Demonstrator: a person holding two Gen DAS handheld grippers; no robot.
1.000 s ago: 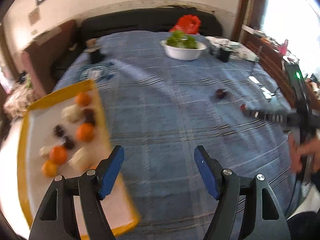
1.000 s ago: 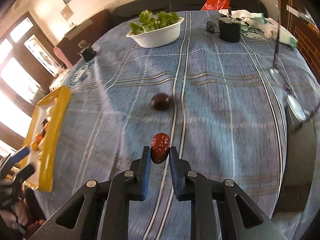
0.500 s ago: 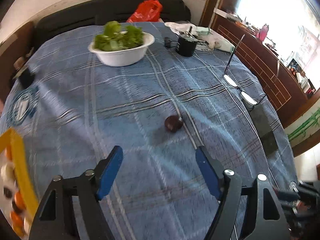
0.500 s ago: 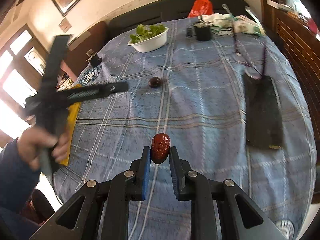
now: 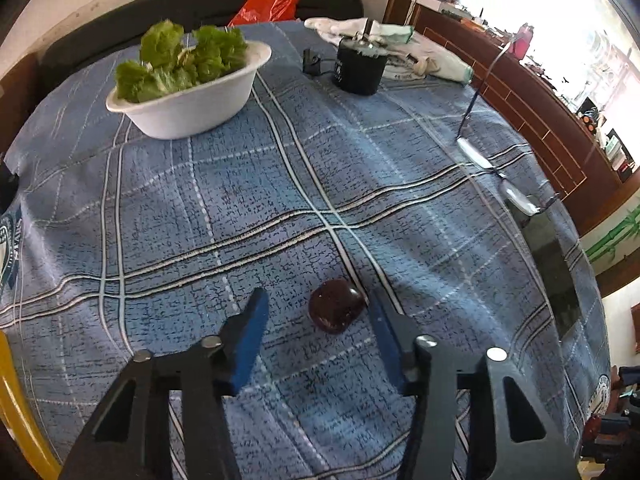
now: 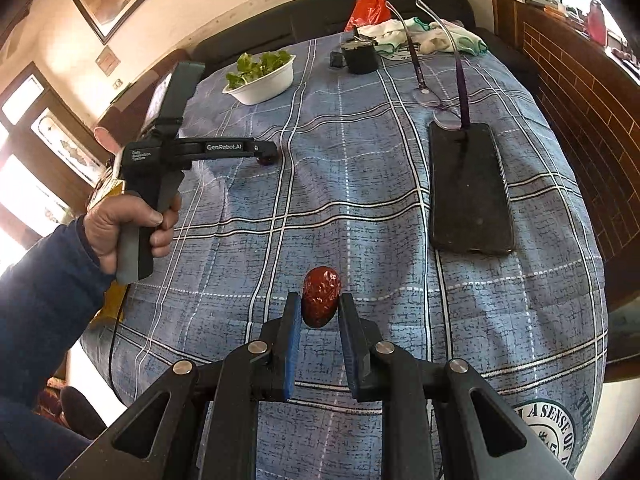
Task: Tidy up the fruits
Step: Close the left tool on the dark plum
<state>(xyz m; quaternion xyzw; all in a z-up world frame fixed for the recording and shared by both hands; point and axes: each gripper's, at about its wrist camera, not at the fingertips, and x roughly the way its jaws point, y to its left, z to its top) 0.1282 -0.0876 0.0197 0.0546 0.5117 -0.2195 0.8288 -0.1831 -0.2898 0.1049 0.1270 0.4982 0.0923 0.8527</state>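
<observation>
A dark purple-brown fruit (image 5: 336,306) lies on the blue checked tablecloth (image 5: 280,184). My left gripper (image 5: 318,306) straddles it, jaws closing; the right blue pad (image 5: 382,328) is close to the fruit, the left pad (image 5: 248,334) stands apart from it. In the right wrist view the same left gripper (image 6: 269,152), held by a person's hand (image 6: 132,220), reaches over that fruit (image 6: 265,160). My right gripper (image 6: 320,312) is shut on a wrinkled red date (image 6: 320,298), held above the cloth. A corner of the yellow tray (image 5: 16,412) shows at the lower left.
A white bowl of lettuce (image 5: 188,80) stands at the back, a black cylinder (image 5: 360,66) and white cloth (image 5: 400,46) behind it. Glasses (image 6: 440,80) and a black phone (image 6: 468,188) lie on the right. A red bag (image 5: 268,0) sits past the table.
My left gripper swung away from the yellow tray to the dark fruit, came down around it, and its jaws narrowed. The right gripper drew back with the date still held.
</observation>
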